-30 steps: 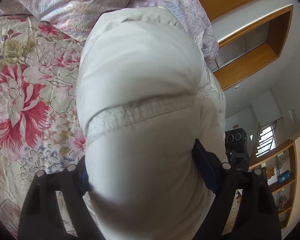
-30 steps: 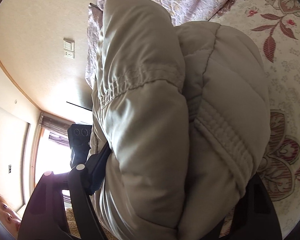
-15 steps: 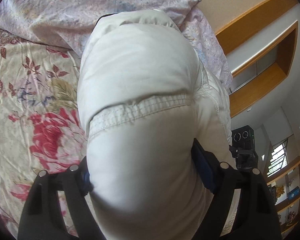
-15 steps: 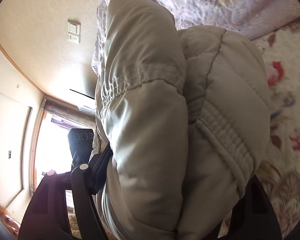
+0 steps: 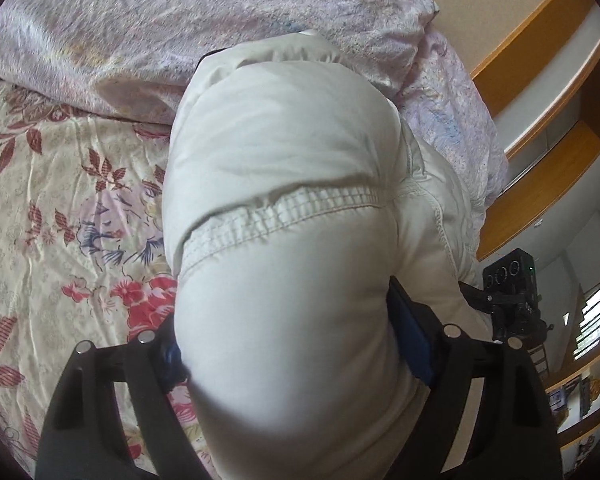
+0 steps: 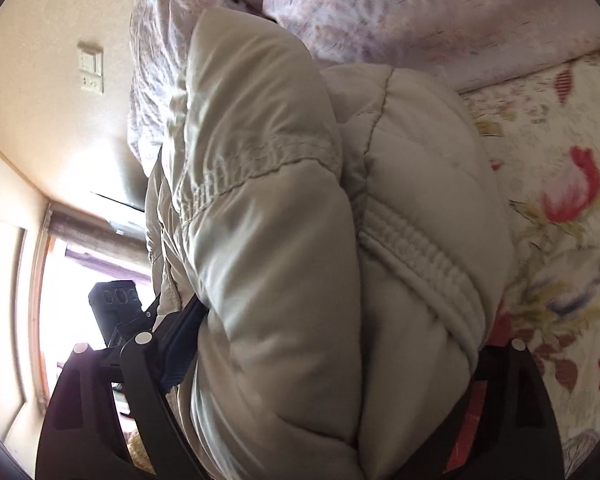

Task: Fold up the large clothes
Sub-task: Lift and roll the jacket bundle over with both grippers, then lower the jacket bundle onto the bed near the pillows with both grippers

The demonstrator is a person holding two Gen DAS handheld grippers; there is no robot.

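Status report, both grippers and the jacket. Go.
Left gripper and right gripper both clamp the puffy jacket, right jaws just widened. Jacket bunched above floral bed. Pillow ahead.

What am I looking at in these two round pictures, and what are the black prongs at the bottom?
There is no robot here. A person carries a hand-held gripper in each hand, and each has a fisheye camera looking forward along its two black fingers, hence the round, bent pictures. One picture is from the left hand-held gripper, the other from the right hand-held gripper. Both are clamped on a puffy pale jacket, bunched thick between the blue pads, so the jaws stand wide. The jaws have just been opening a little, but the jacket still fills them. Below lies a bed with a floral sheet and a lilac quilt at its far end. The job is folding the jacket.
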